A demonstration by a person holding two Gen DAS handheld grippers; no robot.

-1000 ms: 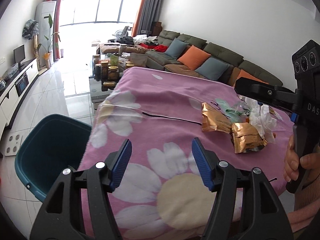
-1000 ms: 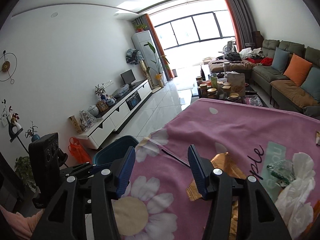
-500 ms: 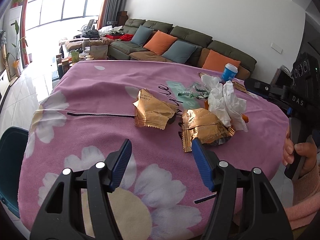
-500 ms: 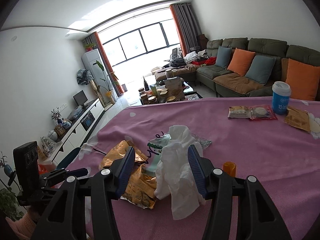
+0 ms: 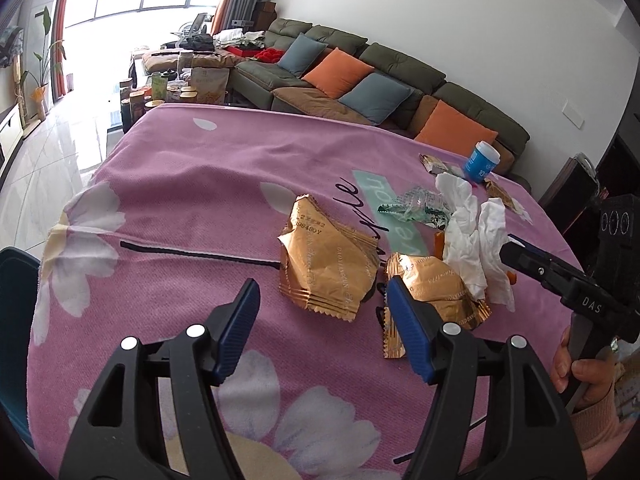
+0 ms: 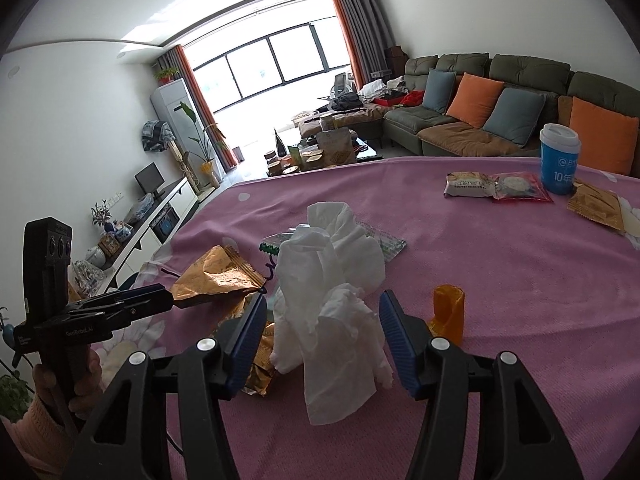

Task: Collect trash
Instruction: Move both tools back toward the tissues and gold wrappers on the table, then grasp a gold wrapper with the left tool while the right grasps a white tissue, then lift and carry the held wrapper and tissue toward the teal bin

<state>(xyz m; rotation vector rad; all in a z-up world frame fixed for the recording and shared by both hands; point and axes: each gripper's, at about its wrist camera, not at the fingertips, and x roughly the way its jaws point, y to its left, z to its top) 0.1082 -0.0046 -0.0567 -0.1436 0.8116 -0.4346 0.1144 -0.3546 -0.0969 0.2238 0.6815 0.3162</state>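
A pile of trash lies on the pink flowered tablecloth (image 5: pixel 192 184): two gold foil wrappers (image 5: pixel 328 260) (image 5: pixel 436 292), crumpled white tissue (image 5: pixel 472 232) (image 6: pixel 336 280), a green clear wrapper (image 5: pixel 416 208) and a small orange piece (image 6: pixel 448 312). My left gripper (image 5: pixel 320 320) is open, low over the cloth, just short of the gold wrappers. My right gripper (image 6: pixel 320 340) is open with the white tissue between its fingers, not pinched.
A teal bin (image 5: pixel 16 320) stands on the floor at the table's left edge. A blue cup (image 6: pixel 558 160), snack packets (image 6: pixel 496 186) and another gold wrapper (image 6: pixel 596 208) lie at the far right. A sofa stands behind the table.
Both grippers have swung from the table's left edge and the bin toward the trash pile and moved closer. The right gripper now straddles the tissue. Both stay open.
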